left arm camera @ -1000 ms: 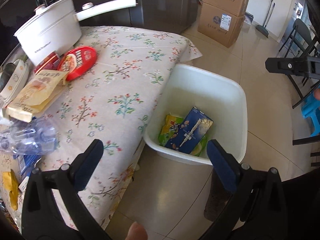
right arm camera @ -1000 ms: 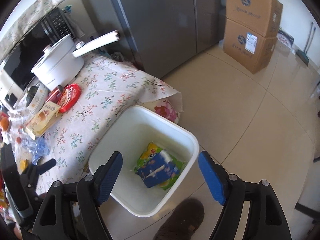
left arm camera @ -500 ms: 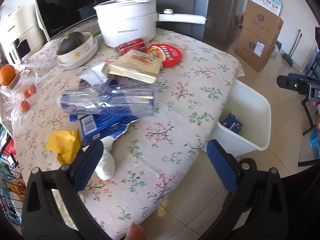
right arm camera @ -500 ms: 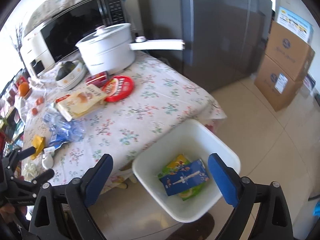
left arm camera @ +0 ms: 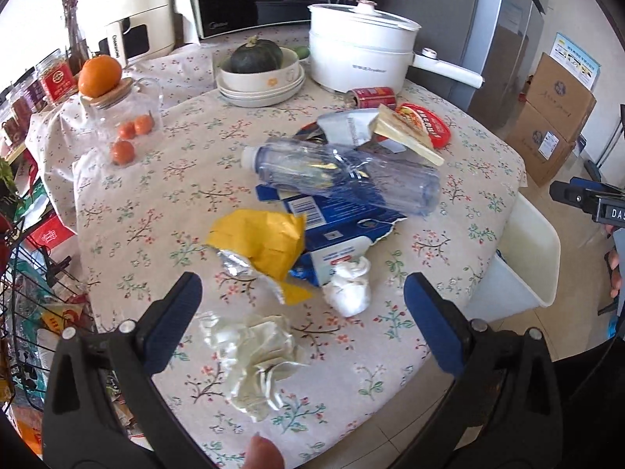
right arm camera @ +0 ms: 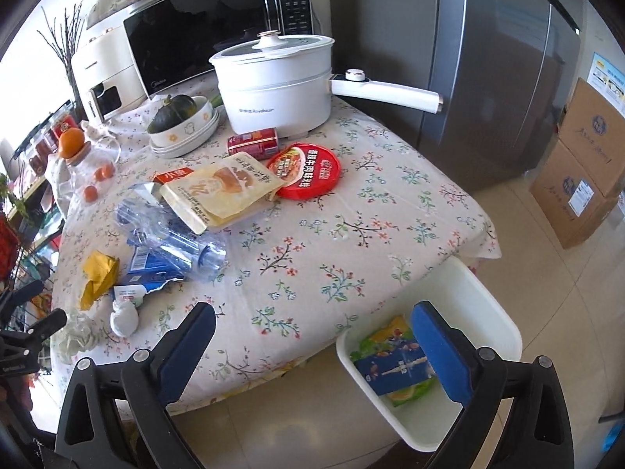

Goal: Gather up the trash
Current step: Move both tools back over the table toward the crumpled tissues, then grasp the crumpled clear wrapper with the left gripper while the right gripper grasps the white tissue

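Note:
Trash lies on the floral tablecloth [left arm camera: 164, 211]: a crushed clear bottle [left arm camera: 343, 176], a torn blue carton [left arm camera: 340, 226], a yellow wrapper [left arm camera: 265, 242], a white tissue ball [left arm camera: 351, 289] and crumpled white paper [left arm camera: 258, 351]. My left gripper [left arm camera: 302, 320] is open and empty, just above the crumpled paper. My right gripper [right arm camera: 312, 351] is open and empty over the table edge and the white bin [right arm camera: 492, 316]. The bin holds a blue carton [right arm camera: 394, 367] and a green wrapper. A beige pouch [right arm camera: 222, 191], a red lid [right arm camera: 304, 170] and a red can [right arm camera: 254, 140] lie farther back.
A white pot [right arm camera: 277, 82] with a long handle, a bowl with a squash [left arm camera: 258, 66], a glass jar with oranges [left arm camera: 121, 125] and a microwave [right arm camera: 211, 27] stand at the back. Cardboard boxes [right arm camera: 586, 164] stand on the floor at right. A wire rack [left arm camera: 23, 293] is left of the table.
Both grippers swung left from the bin toward the table. The left view now looks over the trash pile; the right view now shows the whole table with the bin at lower right. Both stayed open.

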